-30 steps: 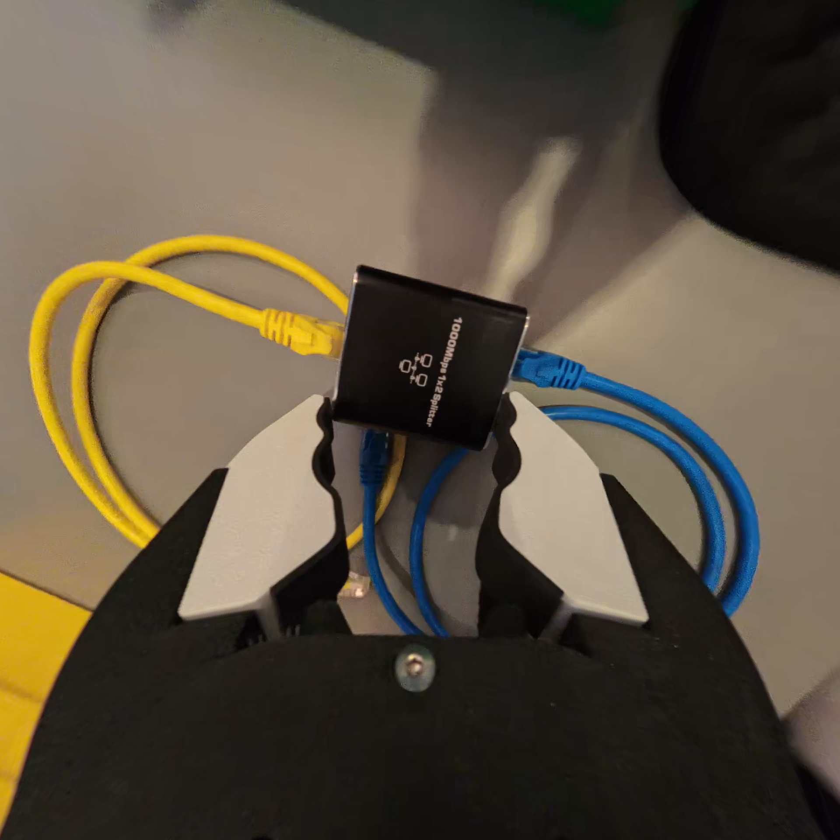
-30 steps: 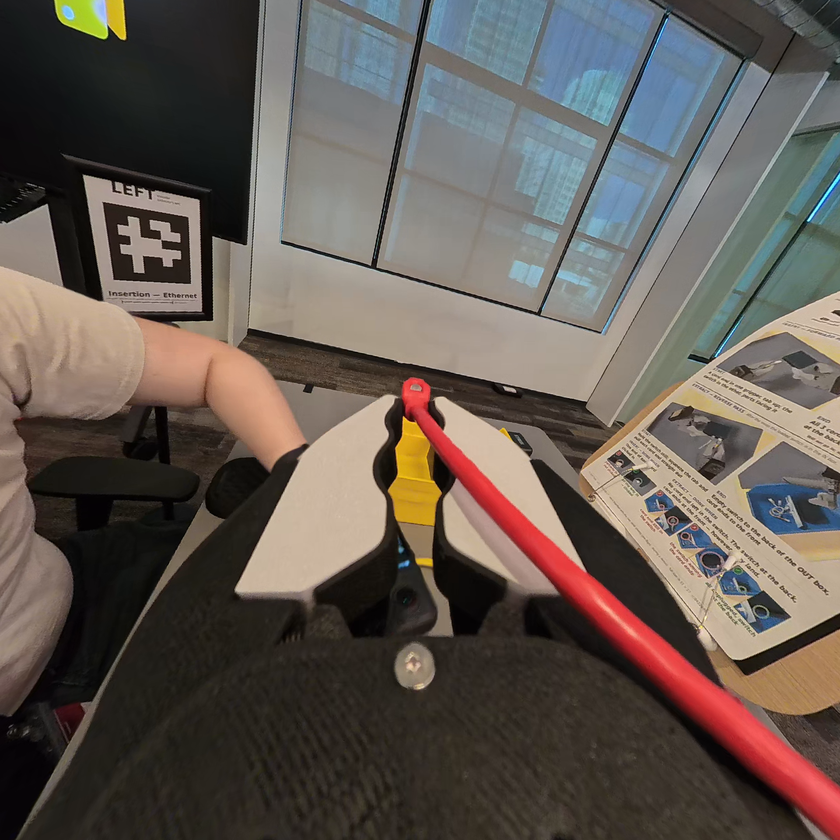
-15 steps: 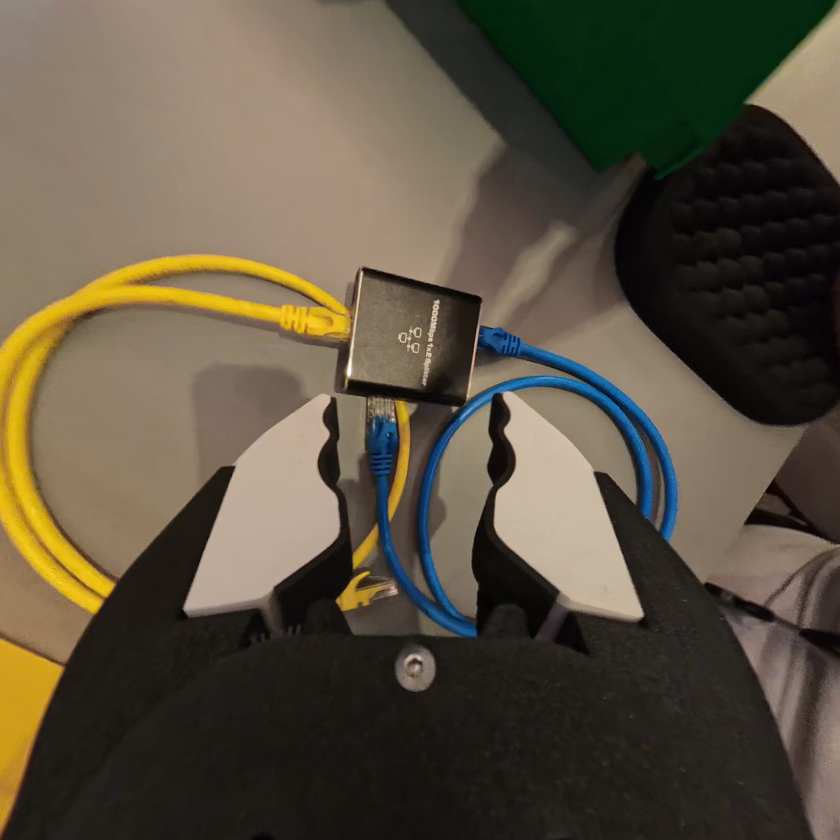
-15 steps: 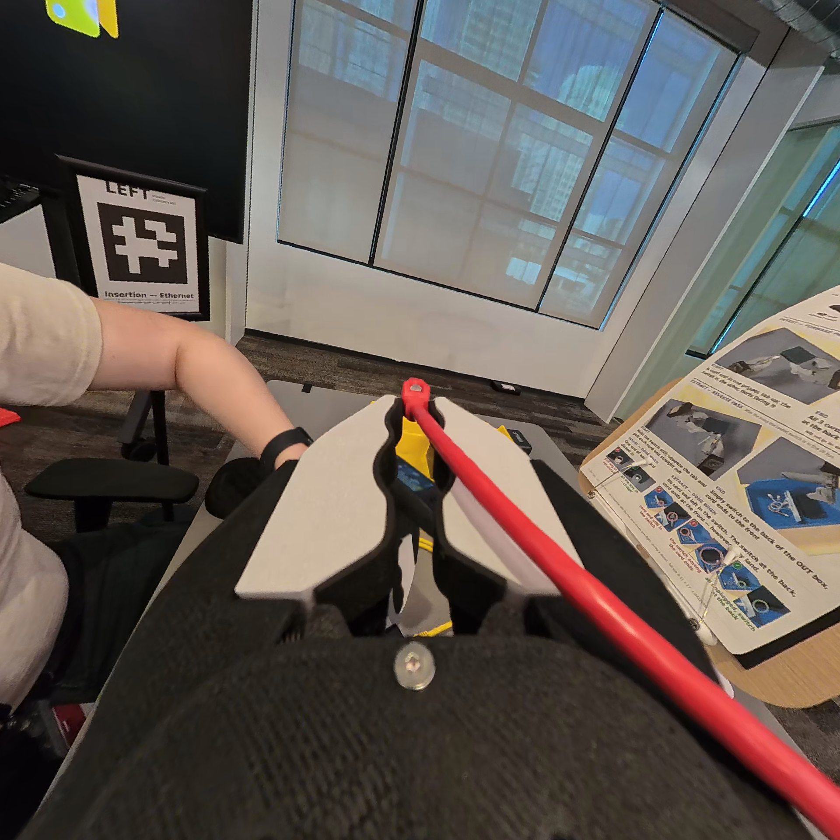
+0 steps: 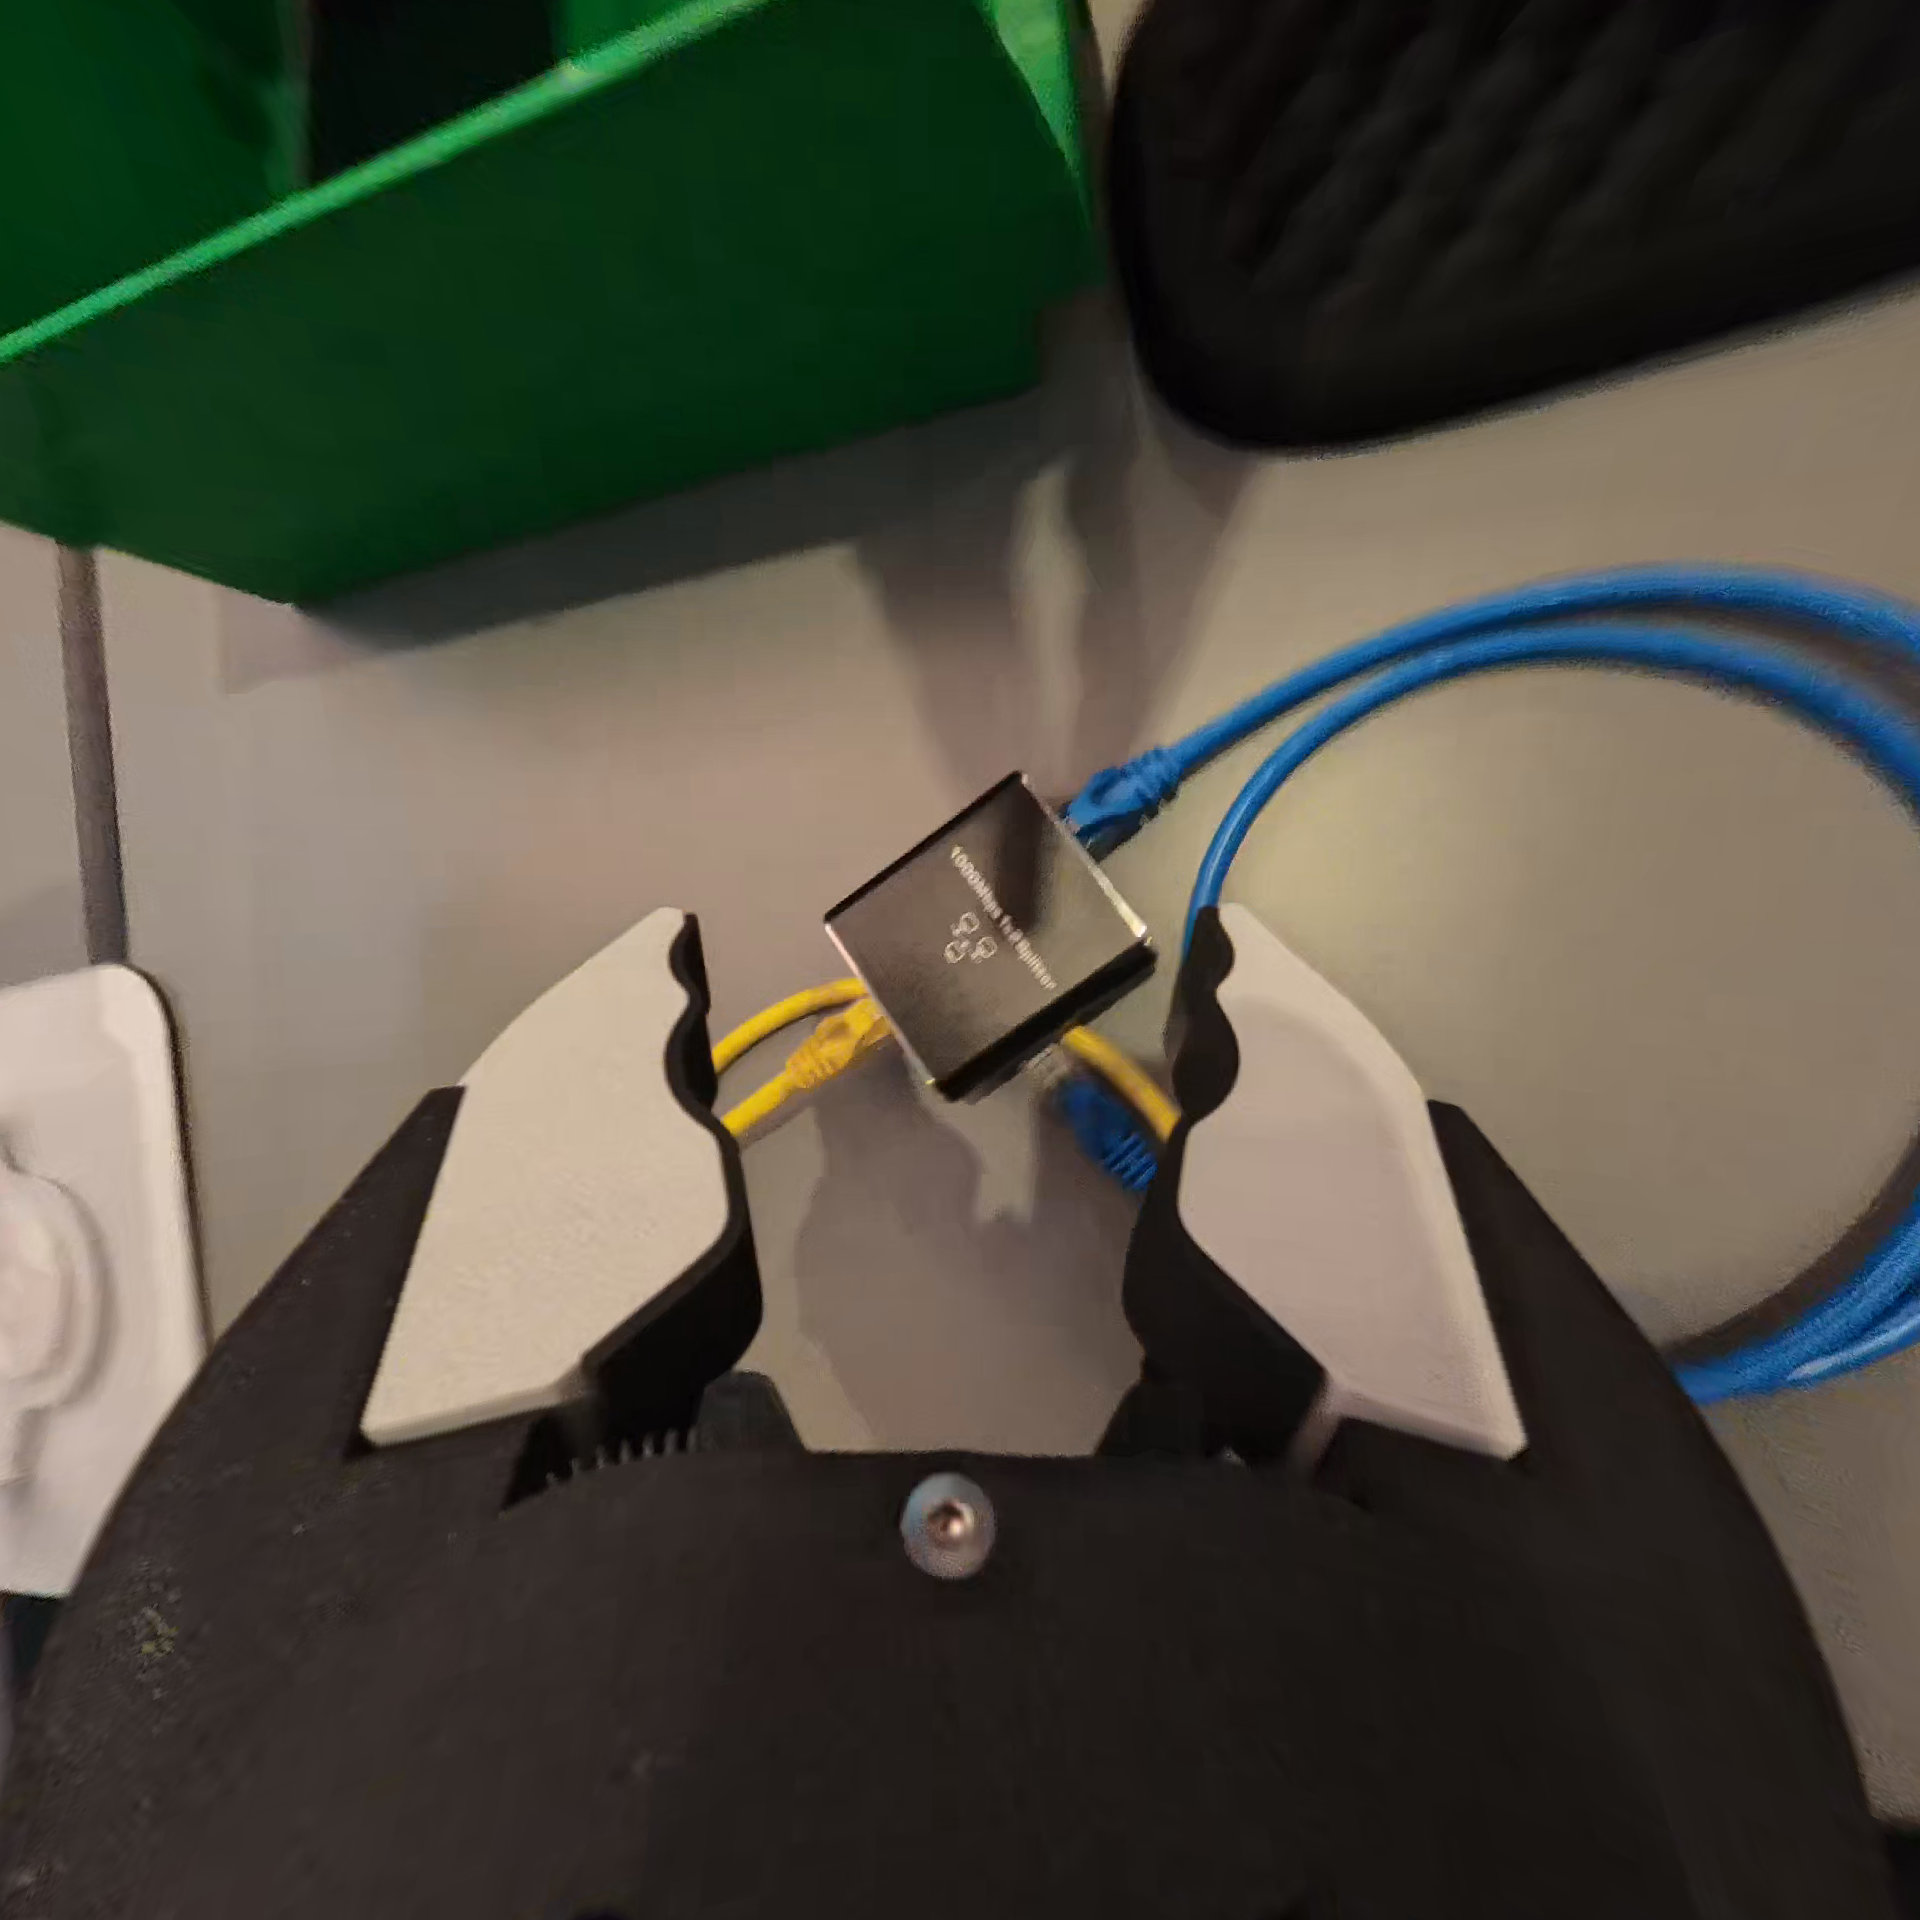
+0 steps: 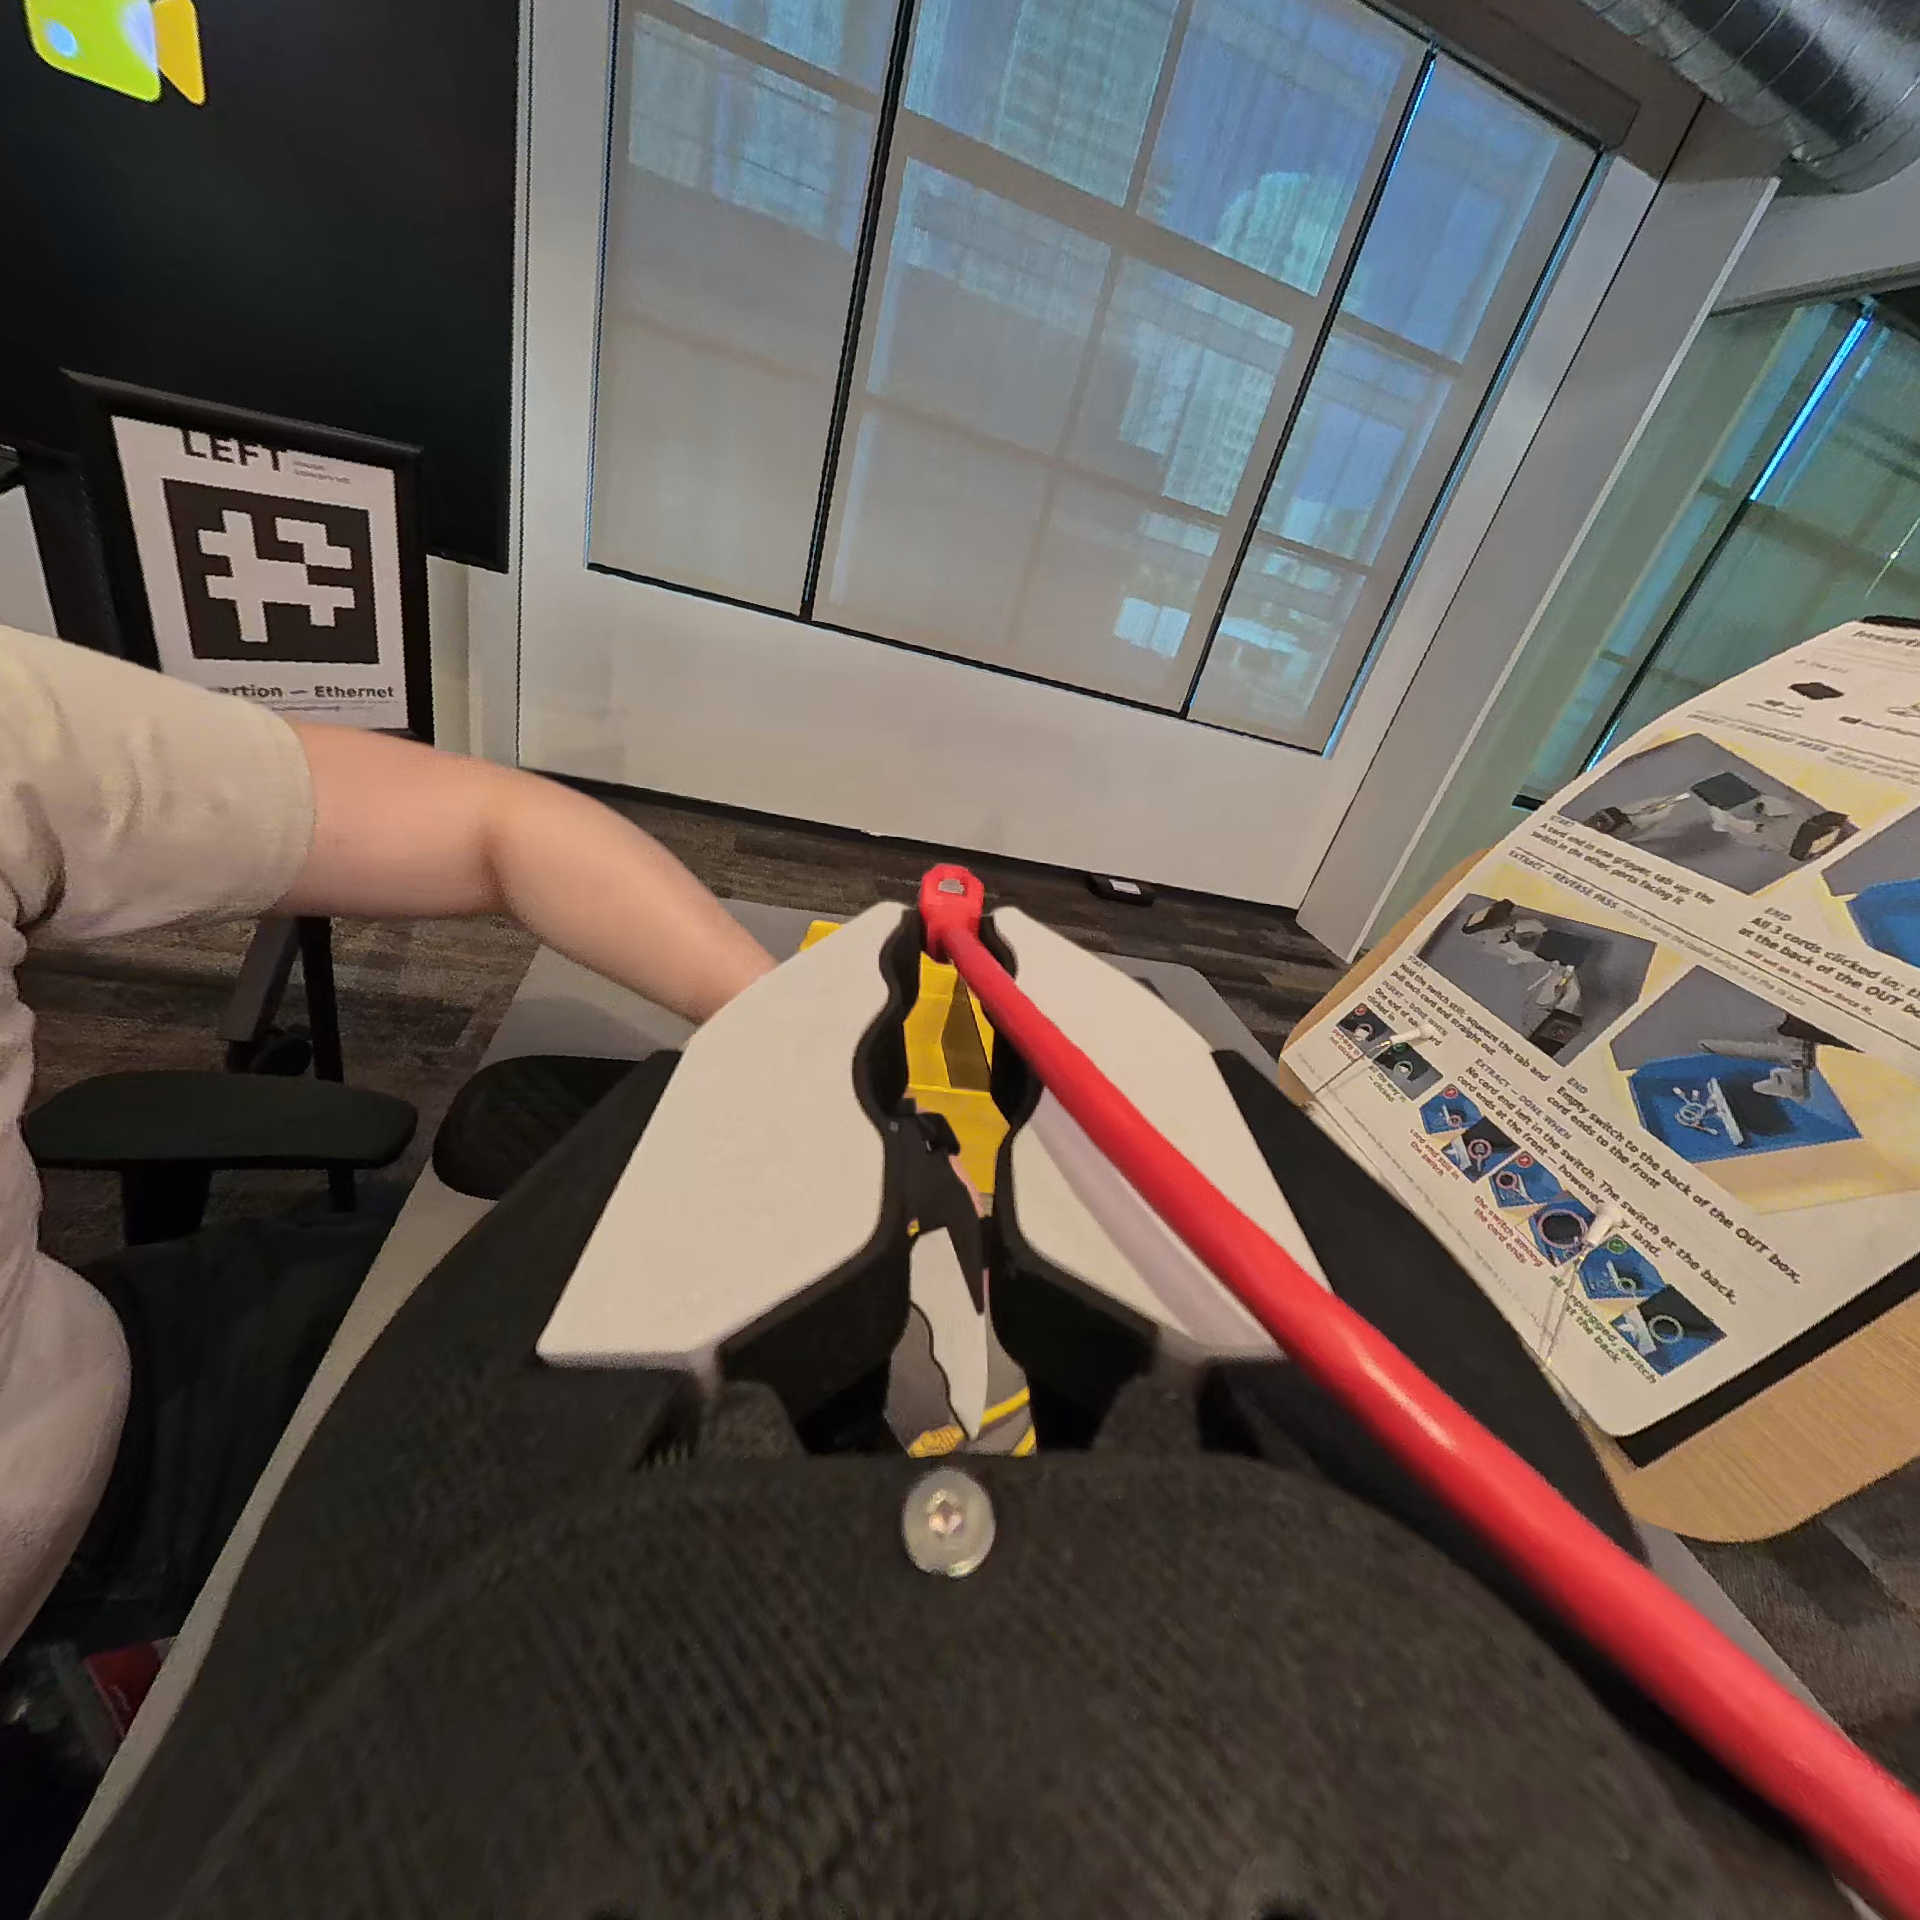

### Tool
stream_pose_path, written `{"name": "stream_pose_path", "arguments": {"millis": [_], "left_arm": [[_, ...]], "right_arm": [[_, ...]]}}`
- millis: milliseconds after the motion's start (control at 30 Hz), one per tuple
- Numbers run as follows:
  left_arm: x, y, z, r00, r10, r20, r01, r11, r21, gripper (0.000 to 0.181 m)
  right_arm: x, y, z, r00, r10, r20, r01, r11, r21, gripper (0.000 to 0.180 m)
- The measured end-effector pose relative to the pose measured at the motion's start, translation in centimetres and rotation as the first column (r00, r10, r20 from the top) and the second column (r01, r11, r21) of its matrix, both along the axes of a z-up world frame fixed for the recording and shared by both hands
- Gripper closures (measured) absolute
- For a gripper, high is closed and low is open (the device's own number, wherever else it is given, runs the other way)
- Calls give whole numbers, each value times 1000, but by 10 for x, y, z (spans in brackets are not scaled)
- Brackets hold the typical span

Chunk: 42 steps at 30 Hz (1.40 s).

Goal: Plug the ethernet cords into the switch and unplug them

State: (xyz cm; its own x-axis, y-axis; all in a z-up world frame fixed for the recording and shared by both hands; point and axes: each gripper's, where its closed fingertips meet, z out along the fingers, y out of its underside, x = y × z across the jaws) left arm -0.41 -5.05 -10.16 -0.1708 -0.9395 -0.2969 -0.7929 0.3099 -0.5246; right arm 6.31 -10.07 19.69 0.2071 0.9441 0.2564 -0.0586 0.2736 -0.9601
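Your left gripper (image 5: 940, 971) hangs spread wide above the grey table (image 5: 520, 790). On it, the small glossy black switch (image 5: 989, 935) lies between yellow cord (image 5: 790, 1049) and coiled blue cord (image 5: 1558, 644). Your right gripper (image 6: 948, 914) pinches the red cord (image 6: 1247, 1278).

Blue cord (image 5: 1621, 665) loop cut off at the right edge; yellow cord (image 5: 790, 1049) mostly behind the left claw (image 5: 940, 951).

One switch (image 5: 987, 935), one yellow cord (image 5: 800, 1049), one blue cord (image 5: 1558, 644), one red cord (image 6: 1351, 1320), one green box (image 5: 520, 364).
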Motion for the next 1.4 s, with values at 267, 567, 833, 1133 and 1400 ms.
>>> {"name": "stream_pose_path", "arguments": {"millis": [267, 567, 833, 1133, 1400], "left_arm": [[-7, 6, -34, 896, -310, -317, 308, 950, -58, 104], [-6, 7, -59, 785, -435, -441, 409, 899, -157, 99], [3, 0, -60, 789, -466, -401, 415, 885, -212, 106], [-2, -2, -61, 814, -412, -410, 356, 911, -210, 101], [-8, 9, -58, 758, -435, -486, 437, 892, -116, 110]], "right_arm": [[-9, 10, -9, 998, -35, 53, 36, 999, -17, 168], [-16, 20, -17, 995, -42, 87, 45, 998, -39, 168], [-15, 23, -19, 995, -48, 92, 51, 998, -40, 168], [-20, 21, -21, 994, -35, 105, 39, 998, -40, 168], [-24, 19, -23, 992, -25, 123, 29, 999, -33, 168]]}}
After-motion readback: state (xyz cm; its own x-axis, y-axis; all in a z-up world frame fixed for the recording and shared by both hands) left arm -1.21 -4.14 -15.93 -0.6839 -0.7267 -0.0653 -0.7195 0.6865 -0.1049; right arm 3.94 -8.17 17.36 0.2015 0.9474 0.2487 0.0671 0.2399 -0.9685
